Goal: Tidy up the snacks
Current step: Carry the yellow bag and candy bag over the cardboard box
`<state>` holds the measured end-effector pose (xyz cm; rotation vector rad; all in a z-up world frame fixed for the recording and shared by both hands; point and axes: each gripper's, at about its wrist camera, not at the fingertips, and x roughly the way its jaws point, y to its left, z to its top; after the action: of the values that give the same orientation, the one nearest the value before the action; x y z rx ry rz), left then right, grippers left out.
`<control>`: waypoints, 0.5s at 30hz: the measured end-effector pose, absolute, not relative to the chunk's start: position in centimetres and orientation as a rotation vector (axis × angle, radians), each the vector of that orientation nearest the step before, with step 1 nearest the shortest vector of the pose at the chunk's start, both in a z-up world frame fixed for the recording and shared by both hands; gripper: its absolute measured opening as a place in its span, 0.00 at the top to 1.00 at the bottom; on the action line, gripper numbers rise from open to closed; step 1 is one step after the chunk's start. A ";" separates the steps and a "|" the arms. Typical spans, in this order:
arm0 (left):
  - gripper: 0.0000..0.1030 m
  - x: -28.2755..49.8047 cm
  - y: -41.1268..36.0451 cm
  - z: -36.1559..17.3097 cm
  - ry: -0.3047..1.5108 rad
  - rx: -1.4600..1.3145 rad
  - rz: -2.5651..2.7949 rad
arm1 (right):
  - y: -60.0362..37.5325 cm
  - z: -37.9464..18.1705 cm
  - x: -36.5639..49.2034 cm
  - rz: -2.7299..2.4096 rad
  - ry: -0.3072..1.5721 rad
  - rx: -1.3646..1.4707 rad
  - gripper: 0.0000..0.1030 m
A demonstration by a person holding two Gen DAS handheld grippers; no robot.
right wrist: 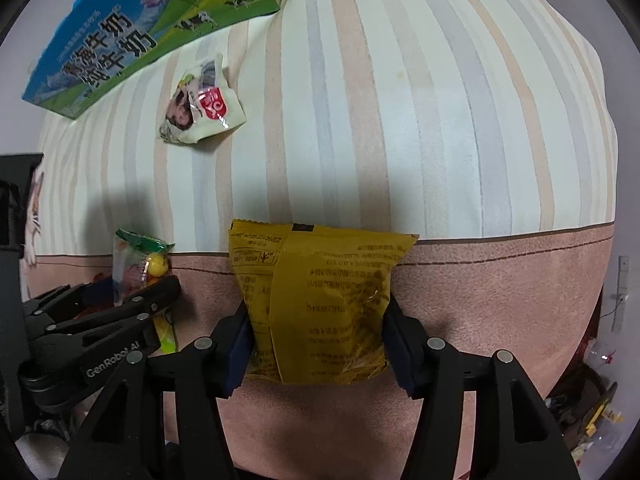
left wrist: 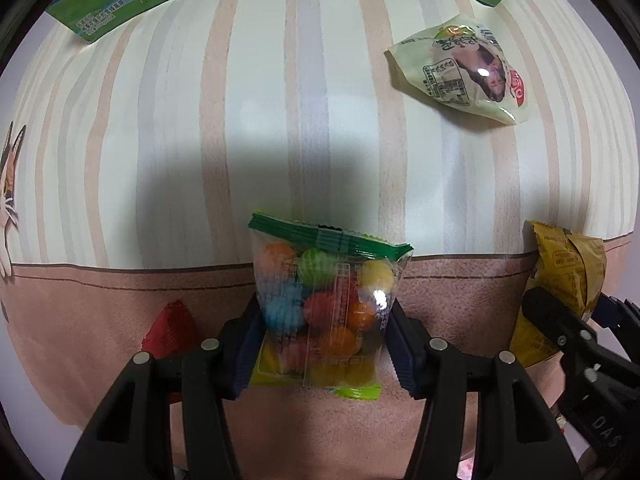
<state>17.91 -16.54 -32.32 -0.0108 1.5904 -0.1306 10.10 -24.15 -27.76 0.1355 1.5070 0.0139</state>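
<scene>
A striped cloth [right wrist: 400, 100] covers the table. The left gripper [left wrist: 320, 344] clasps a candy bag [left wrist: 324, 304]; the right gripper [right wrist: 316, 344] clasps a yellow packet [right wrist: 324, 304]. Both are mid-carry, likely toward the milk carton [right wrist: 120, 36], then release.

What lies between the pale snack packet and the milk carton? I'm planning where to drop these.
Only bare striped cloth separates the pale packet from the milk carton, seen in the right wrist view.
</scene>
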 end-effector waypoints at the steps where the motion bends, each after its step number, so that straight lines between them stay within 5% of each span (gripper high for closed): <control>1: 0.48 17.9 -16.4 -32.1 1.587 -0.018 -0.128 | -23.9 -27.8 10.1 0.012 1.505 0.122 0.41; 15: 0.51 17.4 -9.5 -22.1 1.437 -0.082 -0.196 | -20.7 -22.8 9.6 0.098 1.397 0.197 0.49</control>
<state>17.36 -9.48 -22.06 -0.0822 1.4370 -0.1959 9.58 -20.68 -22.84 0.1968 1.3975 0.0976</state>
